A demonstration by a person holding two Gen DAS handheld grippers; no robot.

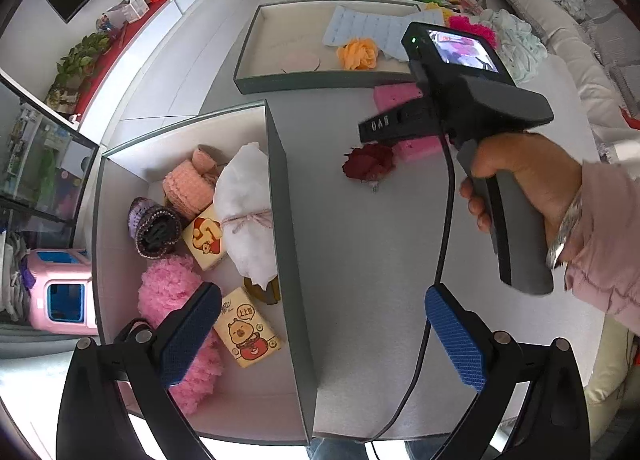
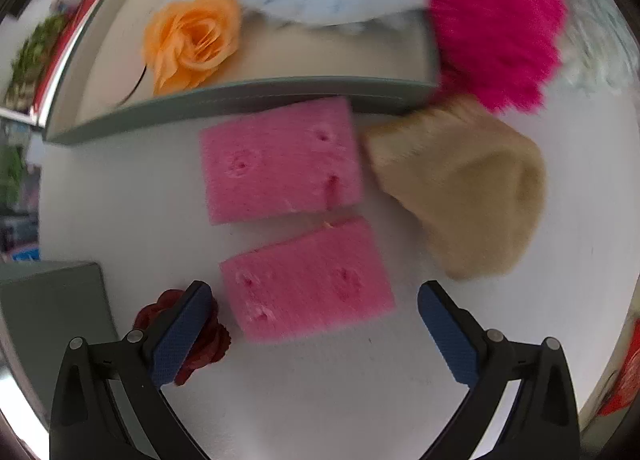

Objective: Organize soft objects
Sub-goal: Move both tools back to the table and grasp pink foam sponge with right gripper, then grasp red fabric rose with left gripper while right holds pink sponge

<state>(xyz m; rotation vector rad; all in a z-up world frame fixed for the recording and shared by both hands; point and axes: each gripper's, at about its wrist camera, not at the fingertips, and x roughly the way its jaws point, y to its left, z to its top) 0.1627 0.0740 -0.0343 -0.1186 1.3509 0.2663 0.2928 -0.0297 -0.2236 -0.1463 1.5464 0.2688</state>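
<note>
My left gripper (image 1: 320,336) is open over the right wall of a grey box (image 1: 284,196) that holds a pink fluffy ball (image 1: 168,292), a white bundle (image 1: 244,204), yarn rolls and tissue packs. In the right wrist view, my right gripper (image 2: 316,334) is open just above the table, its fingers on either side of the nearer pink sponge (image 2: 308,280). A second pink sponge (image 2: 280,160) lies behind it. A dark red flower (image 2: 216,340) sits by the left finger. A beige soft piece (image 2: 468,196) lies right of the sponges.
A second grey tray (image 1: 248,48) at the back holds an orange flower (image 1: 358,54), a blue quilted pad (image 1: 368,26) and a round disc. A magenta pompom (image 2: 500,20) lies at its right corner. A person's hand (image 1: 528,180) holds the right gripper's handle. Clutter fills the far table end.
</note>
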